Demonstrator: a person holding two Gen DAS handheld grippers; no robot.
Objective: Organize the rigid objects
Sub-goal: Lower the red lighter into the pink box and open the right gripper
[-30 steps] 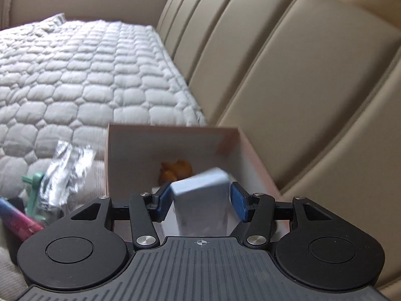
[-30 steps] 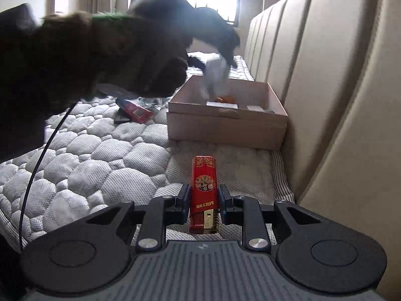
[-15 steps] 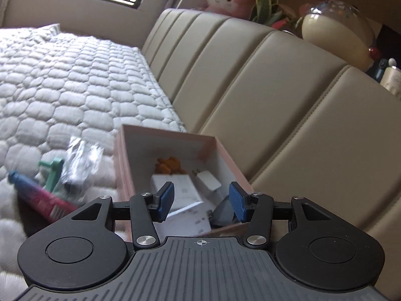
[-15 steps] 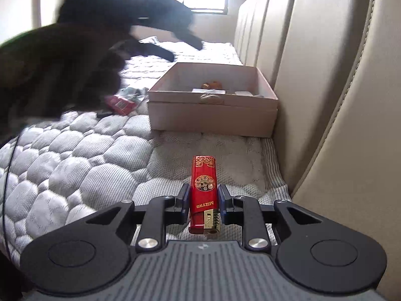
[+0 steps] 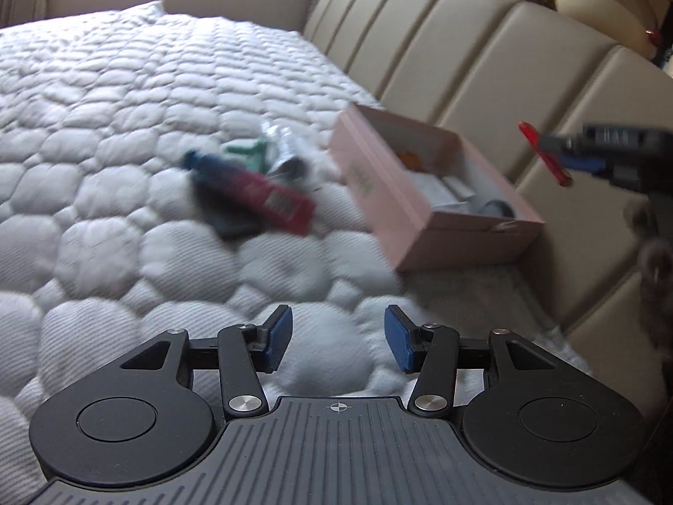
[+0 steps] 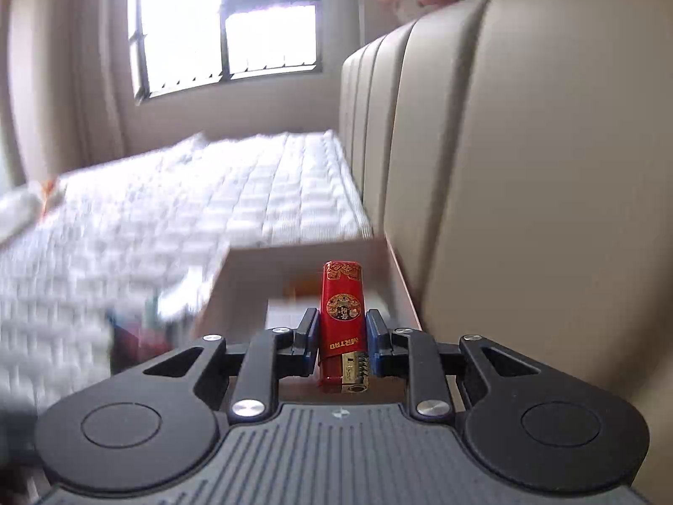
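Observation:
A pink open box (image 5: 391, 193) stands on the quilted mattress against the padded headboard, with white items and an orange piece inside. My left gripper (image 5: 338, 338) is open and empty, low over the mattress short of the box. My right gripper (image 6: 340, 343) is shut on a red lighter (image 6: 343, 320) and holds it in the air just over the near end of the box (image 6: 294, 261). In the left wrist view the right gripper (image 5: 576, 155) shows at the right with the lighter (image 5: 542, 153) sticking out above the box.
A red and blue tube (image 5: 252, 187), a green piece (image 5: 250, 151), a dark item and a clear wrapper (image 5: 286, 147) lie on the mattress (image 5: 126, 126) left of the box. The beige headboard (image 5: 483, 63) runs along the right. A window (image 6: 227, 21) is at the far end.
My left gripper let go of the white block into the box, then pulled back and away. My right gripper carried the lighter up from the mattress to the box.

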